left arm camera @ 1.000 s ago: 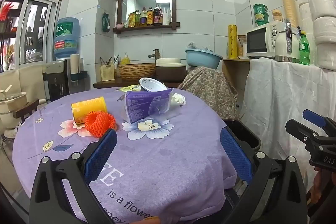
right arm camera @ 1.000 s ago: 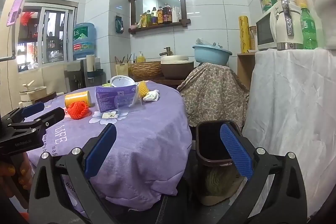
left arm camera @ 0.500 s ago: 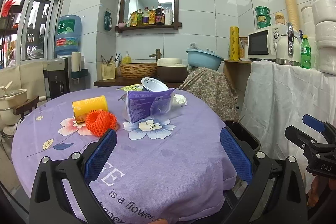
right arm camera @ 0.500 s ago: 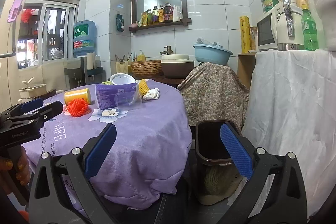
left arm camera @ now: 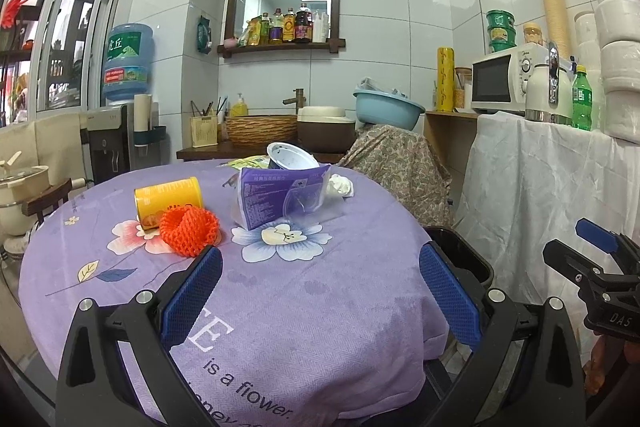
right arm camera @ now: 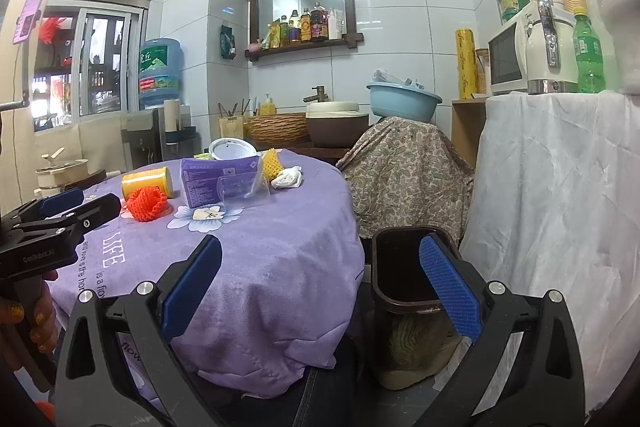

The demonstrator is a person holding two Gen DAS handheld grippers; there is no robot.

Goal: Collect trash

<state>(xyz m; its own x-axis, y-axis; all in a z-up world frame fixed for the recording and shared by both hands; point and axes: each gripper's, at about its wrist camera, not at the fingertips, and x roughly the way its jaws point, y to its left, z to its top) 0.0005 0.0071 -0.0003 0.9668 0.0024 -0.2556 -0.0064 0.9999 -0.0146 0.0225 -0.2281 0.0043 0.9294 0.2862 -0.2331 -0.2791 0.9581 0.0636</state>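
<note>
- Trash lies mid-frame on the purple-clothed bench (left arm camera: 320, 291): an orange net (left arm camera: 189, 230) touching a tipped yellow can (left arm camera: 168, 195), and a purple packet (left arm camera: 280, 195) half hiding a white cup (left arm camera: 286, 157).
- The dark bin (right arm camera: 400, 267) beside the bench has an unreadable interior.
- The left hand-held gripper (left arm camera: 320, 295) and the right hand-held gripper (right arm camera: 320, 291) are both spread and hold nothing.

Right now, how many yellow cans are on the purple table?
1. The yellow can lies on its side behind the orange net. Others may hide behind the purple packet.
</note>
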